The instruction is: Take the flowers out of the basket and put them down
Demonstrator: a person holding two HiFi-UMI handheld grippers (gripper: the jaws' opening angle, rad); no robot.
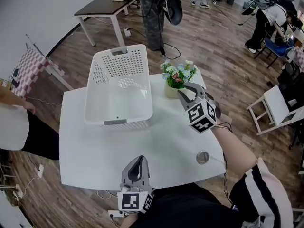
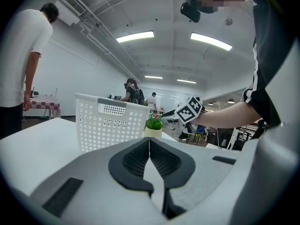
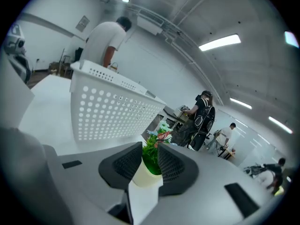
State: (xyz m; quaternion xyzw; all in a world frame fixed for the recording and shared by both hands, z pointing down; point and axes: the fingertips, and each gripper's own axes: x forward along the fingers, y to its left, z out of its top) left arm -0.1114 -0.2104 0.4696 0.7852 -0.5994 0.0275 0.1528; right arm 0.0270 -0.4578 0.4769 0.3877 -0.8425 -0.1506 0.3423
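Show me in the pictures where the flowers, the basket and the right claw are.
flowers (image 1: 176,76), head view, on the middle blooms.
basket (image 1: 124,63), head view, on its perforated far wall.
right claw (image 3: 149,147), right gripper view, midway between its fingertips.

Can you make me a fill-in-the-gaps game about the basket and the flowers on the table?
1. The basket on the table is the colour ____.
2. Inside the basket there is ____.
3. The right tool has its jaws on the pot of ____.
4. The left tool holds nothing, and its jaws are ____.
Missing words: white; nothing; flowers; shut
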